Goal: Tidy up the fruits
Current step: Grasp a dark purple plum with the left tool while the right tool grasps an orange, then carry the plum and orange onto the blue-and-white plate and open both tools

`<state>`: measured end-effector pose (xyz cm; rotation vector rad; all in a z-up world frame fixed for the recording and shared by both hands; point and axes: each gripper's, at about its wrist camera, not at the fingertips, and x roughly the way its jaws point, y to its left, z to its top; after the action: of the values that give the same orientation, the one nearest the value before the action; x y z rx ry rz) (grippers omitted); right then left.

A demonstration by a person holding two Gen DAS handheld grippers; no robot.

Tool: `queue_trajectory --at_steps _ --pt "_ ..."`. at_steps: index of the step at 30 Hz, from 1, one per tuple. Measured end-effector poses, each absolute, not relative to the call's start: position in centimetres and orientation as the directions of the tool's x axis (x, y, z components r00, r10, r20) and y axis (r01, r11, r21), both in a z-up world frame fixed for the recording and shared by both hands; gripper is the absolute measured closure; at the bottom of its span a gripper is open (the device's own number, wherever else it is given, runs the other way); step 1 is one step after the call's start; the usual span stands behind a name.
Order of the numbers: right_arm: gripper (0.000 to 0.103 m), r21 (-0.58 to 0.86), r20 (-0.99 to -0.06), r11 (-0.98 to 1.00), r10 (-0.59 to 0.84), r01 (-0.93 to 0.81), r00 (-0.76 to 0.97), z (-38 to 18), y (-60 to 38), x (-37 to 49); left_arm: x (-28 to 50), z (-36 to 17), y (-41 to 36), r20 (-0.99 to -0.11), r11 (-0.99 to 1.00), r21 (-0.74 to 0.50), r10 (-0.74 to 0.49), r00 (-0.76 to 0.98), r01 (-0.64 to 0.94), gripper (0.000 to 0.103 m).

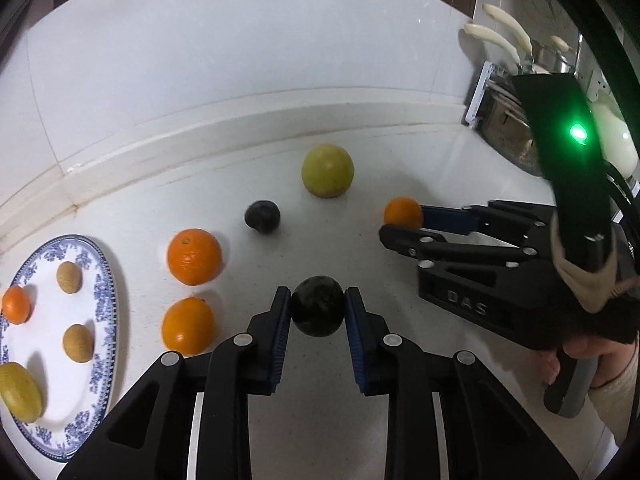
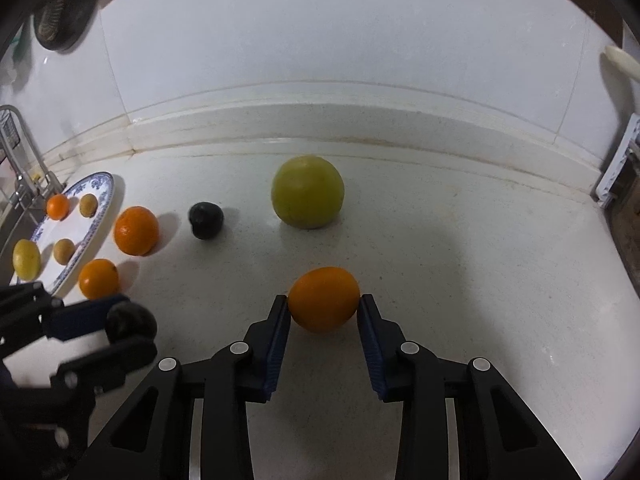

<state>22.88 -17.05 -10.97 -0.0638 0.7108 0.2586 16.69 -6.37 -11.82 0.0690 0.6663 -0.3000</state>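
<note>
A dark green, round fruit (image 1: 318, 306) is gripped between the blue pads of the left claw (image 1: 318, 312), low on the white speckled desk (image 1: 400, 184); the pads are pressed against both of its sides. In the right wrist view the same dark fruit (image 2: 130, 322) is seen inside the left claw (image 2: 120, 326) at the lower left. A small orange (image 2: 323, 299) is held by the right claw (image 2: 324, 308), with both padded fingers touching its flanks; the fruit rests on the desk (image 2: 480, 260). From the left wrist view this orange (image 1: 403, 212) is seen at the tips of the right claw (image 1: 394, 226), which is carried by a hand (image 1: 576, 356) at the right edge.

A large yellow-green round fruit (image 1: 328, 171) (image 2: 308, 192) is placed near the raised white ledge at the back. A small dark purple fruit (image 1: 262, 216) (image 2: 206, 220) lies left of it, apart from it. Two more oranges are found further left: a larger one (image 1: 195, 256) (image 2: 137, 231) and another (image 1: 188, 324) (image 2: 99, 279) nearer the camera, just beside a white plate with a blue floral rim (image 1: 106, 292) (image 2: 102, 200). On the plate a small orange (image 1: 16, 305) (image 2: 58, 207), two brown oval fruits (image 1: 69, 277) (image 1: 78, 343) and a yellow-green fruit (image 1: 20, 390) (image 2: 26, 259) are set apart from each other. Cream-handled utensils (image 1: 504, 28) are seen in a rack at the right.
</note>
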Motion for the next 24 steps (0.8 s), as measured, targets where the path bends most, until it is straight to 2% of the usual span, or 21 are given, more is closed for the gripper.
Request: queue_trajectory --at_steps 24 --pt "0.067 0.049 -0.504 0.950 0.290 -0.308 0.814 -4.2 -12.7 12.2 6.9 -7.2 0.4 -0.475 0.974 -0.044 -0.217 0.853 0.223 0.076"
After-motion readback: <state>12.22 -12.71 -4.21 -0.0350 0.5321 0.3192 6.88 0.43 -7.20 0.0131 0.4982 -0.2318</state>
